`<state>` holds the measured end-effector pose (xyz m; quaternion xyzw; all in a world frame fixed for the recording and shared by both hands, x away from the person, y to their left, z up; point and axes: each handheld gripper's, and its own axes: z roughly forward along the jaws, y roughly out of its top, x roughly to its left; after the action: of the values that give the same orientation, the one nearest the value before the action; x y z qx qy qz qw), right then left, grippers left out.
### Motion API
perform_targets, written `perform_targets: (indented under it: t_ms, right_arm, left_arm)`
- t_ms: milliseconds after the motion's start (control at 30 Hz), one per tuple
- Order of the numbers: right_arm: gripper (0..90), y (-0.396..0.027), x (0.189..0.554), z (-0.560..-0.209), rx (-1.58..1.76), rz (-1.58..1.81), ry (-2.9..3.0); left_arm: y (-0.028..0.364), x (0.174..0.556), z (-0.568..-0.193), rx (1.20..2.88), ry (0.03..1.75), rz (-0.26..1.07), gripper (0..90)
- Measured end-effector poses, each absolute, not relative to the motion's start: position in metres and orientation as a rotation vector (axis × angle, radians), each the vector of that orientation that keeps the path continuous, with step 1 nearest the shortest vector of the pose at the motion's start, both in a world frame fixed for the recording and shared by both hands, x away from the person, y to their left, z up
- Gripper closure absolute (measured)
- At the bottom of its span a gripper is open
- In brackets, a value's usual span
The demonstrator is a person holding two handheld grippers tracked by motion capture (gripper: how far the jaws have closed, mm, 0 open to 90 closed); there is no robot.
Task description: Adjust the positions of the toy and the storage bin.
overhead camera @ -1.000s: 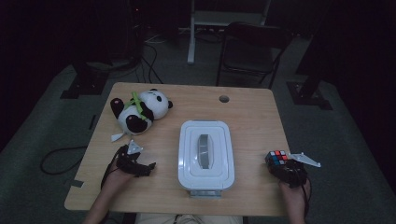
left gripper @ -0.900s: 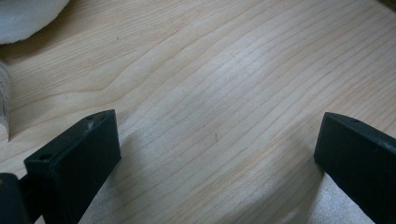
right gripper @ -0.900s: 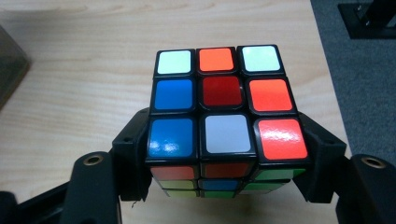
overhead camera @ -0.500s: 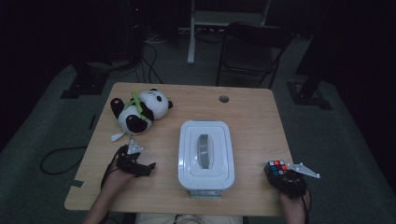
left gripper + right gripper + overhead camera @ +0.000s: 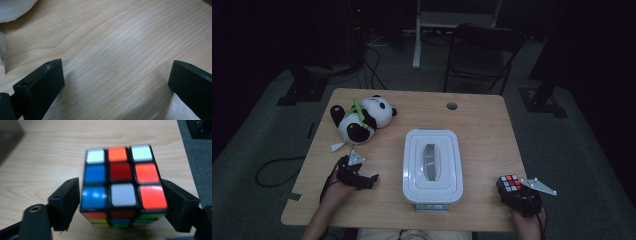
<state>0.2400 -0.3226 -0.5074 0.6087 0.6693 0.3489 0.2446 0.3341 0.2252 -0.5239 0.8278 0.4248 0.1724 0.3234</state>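
At the desk's [image 5: 492, 125] five o'clock corner, the right tongs [image 5: 120, 202] have just been opening, their jaws flanking the puzzle cube [image 5: 123, 185]; whether they grip it is unclear. Next: lift away clear. At eight o'clock, the left tongs [image 5: 115, 82] gape empty.

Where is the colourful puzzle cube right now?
The colourful puzzle cube sits on the wooden table near its front right corner, right of the white lidded plastic box, between the right gripper's fingers.
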Motion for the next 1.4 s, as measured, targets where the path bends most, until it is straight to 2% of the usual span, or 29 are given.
perform_targets:
  t_ms: [167,567,900,1400]
  right_arm:
    - [11.8,-0.317,0.246,-0.498,1.607,0.98,1.844]
    - [13.4,-0.303,0.272,-0.475,1.393,1.046,1.869]
    - [13.4,-0.269,0.299,-0.456,1.274,1.133,1.921]
    - [13.4,-0.24,0.322,-0.476,1.278,1.133,1.981]
  left_arm:
    - [0.225,0.334,-0.524,2.172,1.114,0.453,1.0]
    - [0.225,0.334,-0.524,2.173,1.115,0.453,0.9]
    - [0.225,0.334,-0.524,2.169,1.116,0.452,1.0]
    - [0.225,0.334,-0.524,2.169,1.116,0.452,0.9]
